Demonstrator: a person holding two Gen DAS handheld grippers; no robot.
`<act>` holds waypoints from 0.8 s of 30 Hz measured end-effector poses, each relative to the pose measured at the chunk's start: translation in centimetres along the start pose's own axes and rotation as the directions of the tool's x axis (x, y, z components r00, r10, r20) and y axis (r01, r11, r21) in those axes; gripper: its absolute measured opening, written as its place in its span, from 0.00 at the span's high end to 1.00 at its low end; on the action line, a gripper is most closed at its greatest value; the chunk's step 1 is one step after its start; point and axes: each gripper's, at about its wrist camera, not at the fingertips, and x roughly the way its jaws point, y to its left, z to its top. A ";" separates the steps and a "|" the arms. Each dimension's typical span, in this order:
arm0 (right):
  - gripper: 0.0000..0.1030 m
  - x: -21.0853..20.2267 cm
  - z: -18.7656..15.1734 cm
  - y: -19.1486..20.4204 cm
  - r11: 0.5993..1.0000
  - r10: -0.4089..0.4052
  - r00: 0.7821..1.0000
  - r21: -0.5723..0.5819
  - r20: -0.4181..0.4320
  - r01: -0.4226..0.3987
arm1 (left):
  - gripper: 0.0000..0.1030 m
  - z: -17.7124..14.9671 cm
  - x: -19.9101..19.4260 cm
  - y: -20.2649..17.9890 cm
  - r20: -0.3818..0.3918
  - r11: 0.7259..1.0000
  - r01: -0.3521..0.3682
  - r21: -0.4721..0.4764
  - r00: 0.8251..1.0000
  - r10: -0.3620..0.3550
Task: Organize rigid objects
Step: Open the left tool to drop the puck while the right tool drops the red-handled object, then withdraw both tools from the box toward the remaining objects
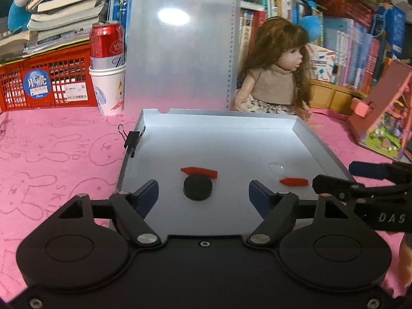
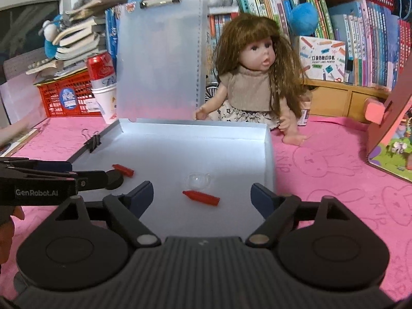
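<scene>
Open grey storage case (image 1: 303, 139) on pink bunny-print cloth (image 1: 56, 154); translucent lid (image 1: 180, 51) upright at the rear, binder clip (image 1: 132, 139) on the left wall.

Contents: black disc (image 1: 197, 187); red crayon-like piece (image 1: 199, 172) just behind it, long axis crosswise, tip left; second red piece (image 2: 201, 197) to the right, crosswise, tip left; clear lens-like piece (image 2: 197, 179) just behind that.

Surroundings: doll (image 2: 257, 87) seated behind the case; red can (image 1: 106, 43) in a paper cup (image 1: 109, 90); red crate (image 1: 49, 82); books behind.

Left gripper (image 1: 203, 198): jaws wide apart, holding nothing, disc ahead between them. Right gripper (image 2: 202, 200): jaws wide apart, empty, second red piece between them, untouched.
</scene>
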 end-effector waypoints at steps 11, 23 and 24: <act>0.04 -5.0 -2.0 1.4 0.996 0.045 0.998 -0.074 0.036 -0.042 | 0.22 -3.2 -5.2 0.5 -0.002 0.998 0.057 -0.009 0.998 -0.057; 0.03 -8.3 -4.2 2.1 0.995 0.062 0.997 -0.085 0.042 -0.058 | 0.22 -5.9 -8.7 0.5 -0.006 0.998 0.069 0.003 0.998 -0.069; 0.03 -8.4 -4.5 2.1 0.994 0.061 0.997 -0.089 0.040 -0.057 | 0.22 -6.1 -8.9 0.5 -0.005 0.998 0.068 0.006 0.998 -0.068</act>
